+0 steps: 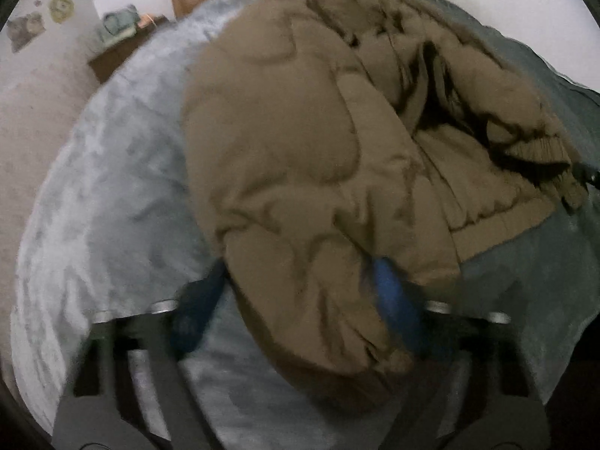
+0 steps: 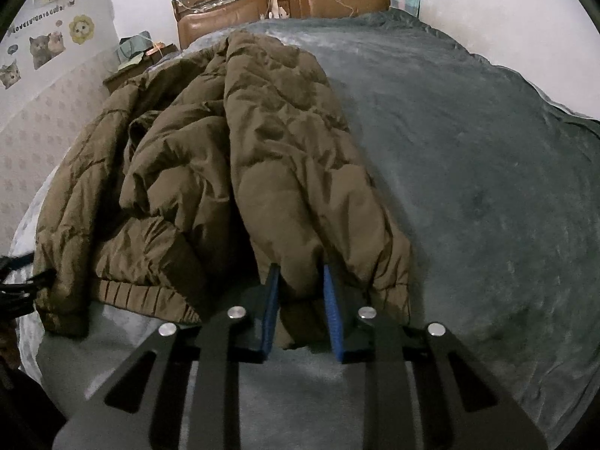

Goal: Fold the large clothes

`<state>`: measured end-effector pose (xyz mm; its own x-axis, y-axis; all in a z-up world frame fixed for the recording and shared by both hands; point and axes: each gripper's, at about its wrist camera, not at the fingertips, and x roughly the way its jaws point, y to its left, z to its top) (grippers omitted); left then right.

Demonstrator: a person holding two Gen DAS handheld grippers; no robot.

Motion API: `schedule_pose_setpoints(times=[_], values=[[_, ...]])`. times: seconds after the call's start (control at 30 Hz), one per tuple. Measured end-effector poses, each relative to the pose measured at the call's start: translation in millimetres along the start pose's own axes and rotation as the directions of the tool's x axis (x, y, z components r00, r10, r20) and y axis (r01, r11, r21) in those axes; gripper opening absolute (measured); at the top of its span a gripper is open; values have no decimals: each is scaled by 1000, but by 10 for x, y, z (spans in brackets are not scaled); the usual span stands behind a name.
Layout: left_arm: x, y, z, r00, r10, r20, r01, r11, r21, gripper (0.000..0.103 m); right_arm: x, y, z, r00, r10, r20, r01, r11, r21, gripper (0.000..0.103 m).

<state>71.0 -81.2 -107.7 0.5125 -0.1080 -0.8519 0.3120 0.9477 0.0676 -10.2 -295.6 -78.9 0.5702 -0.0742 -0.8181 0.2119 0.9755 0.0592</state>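
An olive-brown quilted jacket (image 1: 300,142) lies crumpled on a grey blanket (image 1: 123,172) covering the bed. In the left wrist view, which is blurred, my left gripper (image 1: 300,281) straddles a puffy fold at the jacket's near end. Its right blue pad (image 1: 390,292) lies against the fabric, while its left finger (image 1: 198,311) stands at the fold's edge with a strip of blanket showing beside it. In the right wrist view, the jacket (image 2: 210,172) stretches away up the bed, and my right gripper (image 2: 302,281) is shut on its near edge, both blue pads (image 2: 333,311) pinching a bunched fold.
A brown wooden headboard (image 2: 285,3) stands at the far end of the bed. A dark nightstand (image 2: 138,63) with small items sits at the far left by a wall with cat stickers (image 2: 45,48). The grey blanket (image 2: 468,187) spreads wide to the right of the jacket.
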Motion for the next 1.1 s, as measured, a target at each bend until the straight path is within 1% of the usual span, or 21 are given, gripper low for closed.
schedule_pose_setpoints(times=[0.03,0.07,0.13,0.23,0.3,0.4,0.5,0.53,0.6,0.7,0.77,0.8,0.83,0.87,0.9,0.93,0.97,1.0,1.03,1.07,1.1], values=[[9,11,-3,1000,-10,-5,10,1000,-2,46,0,-5,2,1000,2,0,-2,1000,3,23],[4,30,-4,1000,-25,0,25,1000,-11,41,-8,-12,-8,1000,9,2,-9,1000,6,23],[-32,94,-2,999,-31,23,32,999,-38,22,-26,-39,-7,1000,22,10,-22,1000,17,20],[-117,316,-1,998,-19,65,26,993,-119,13,-89,-158,8,997,62,38,-64,996,69,13],[-206,543,12,995,18,95,0,982,-188,10,-157,-299,55,995,63,73,-71,991,115,11],[-372,925,55,981,132,143,-93,963,-253,8,-353,-617,188,989,-26,149,5,990,142,10],[-632,1692,141,959,232,162,-155,909,-386,8,-555,-1166,371,973,-125,192,83,973,213,7],[-688,1877,145,953,256,162,-171,896,-410,8,-608,-1359,425,967,-161,197,112,965,238,0],[-816,2365,145,937,316,151,-215,859,-465,8,-753,-1831,533,939,-277,203,210,931,298,0],[-871,2889,142,925,362,116,-256,818,-515,8,-859,-2327,612,912,-372,172,295,887,354,0],[-806,3178,158,919,387,78,-289,794,-535,13,-869,-2541,638,898,-417,142,344,864,367,3],[-734,3275,160,922,384,52,-297,787,-541,19,-875,-2576,649,897,-419,140,345,862,371,4],[-615,3420,161,933,359,5,-297,779,-553,29,-883,-2574,658,907,-397,143,324,873,365,14],[-536,3477,156,935,354,-27,-307,767,-563,37,-900,-2525,650,915,-372,156,299,885,358,31],[-522,3513,131,921,386,-45,-341,746,-572,51,-930,-2438,642,920,-346,182,268,897,351,76],[-516,3447,111,912,410,-29,-351,739,-575,59,-964,-2329,627,923,-317,219,232,911,340,91],[-578,3399,91,902,431,-2,-352,734,-580,65,-997,-2174,610,924,-284,257,197,927,318,91],[-640,3344,75,895,447,18,-353,729,-586,82,-1007,-2033,603,927,-260,270,177,938,297,91],[-752,3256,38,877,479,43,-363,718,-593,86,-1011,-1852,591,932,-224,284,147,952,268,91],[-848,3127,55,865,496,81,-360,724,-589,86,-1018,-1579,605,939,-163,304,94,968,231,91],[-944,2911,91,860,492,136,-338,748,-570,89,-1025,-1383,597,942,-119,315,57,979,197,91]])
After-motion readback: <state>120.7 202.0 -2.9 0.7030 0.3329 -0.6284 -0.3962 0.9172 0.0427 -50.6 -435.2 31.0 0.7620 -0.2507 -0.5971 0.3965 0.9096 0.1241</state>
